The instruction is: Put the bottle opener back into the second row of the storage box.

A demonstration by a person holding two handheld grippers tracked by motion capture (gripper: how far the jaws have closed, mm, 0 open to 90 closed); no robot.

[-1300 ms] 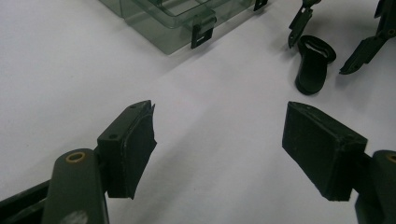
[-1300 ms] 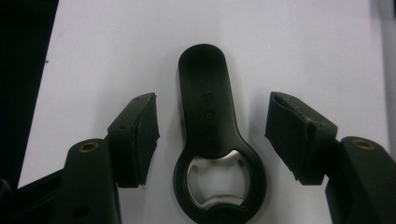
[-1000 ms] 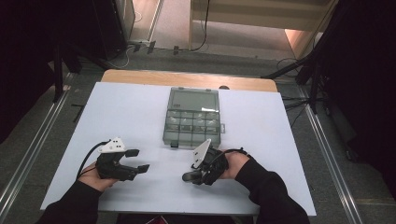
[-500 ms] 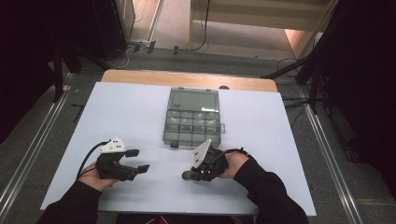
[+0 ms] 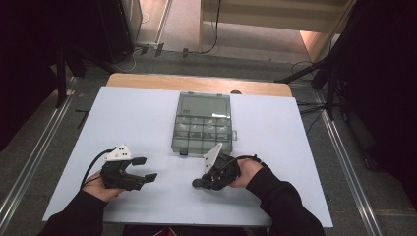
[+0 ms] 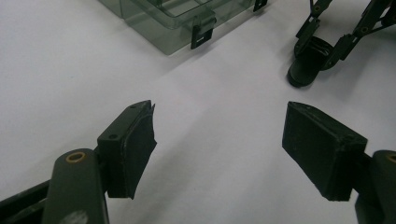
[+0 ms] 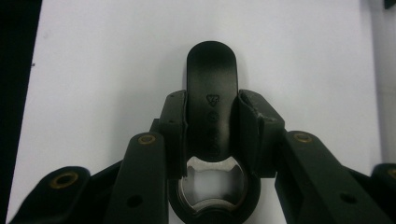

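Note:
A black bottle opener (image 7: 211, 70) with a metal-lined ring at its near end lies lengthwise between my right gripper's (image 7: 210, 116) jaws, and both pads press on its handle. In the high view that right gripper (image 5: 199, 183) rests low on the white table (image 5: 295, 147), right of centre and near the front edge. My left gripper (image 5: 145, 168) sits to the left of it, pointing toward it. Its jaws stand wide apart, with bare table between them in the left gripper view (image 6: 219, 140). The opener's round end (image 6: 306, 70) shows beyond them.
A clear plastic compartment box (image 5: 202, 123) with its lid shut and black latches lies at mid-table, just beyond both grippers; its corner (image 6: 177, 23) is near in the left gripper view. A wooden strip (image 5: 196, 83) borders the table's far edge. Dark stands flank both sides.

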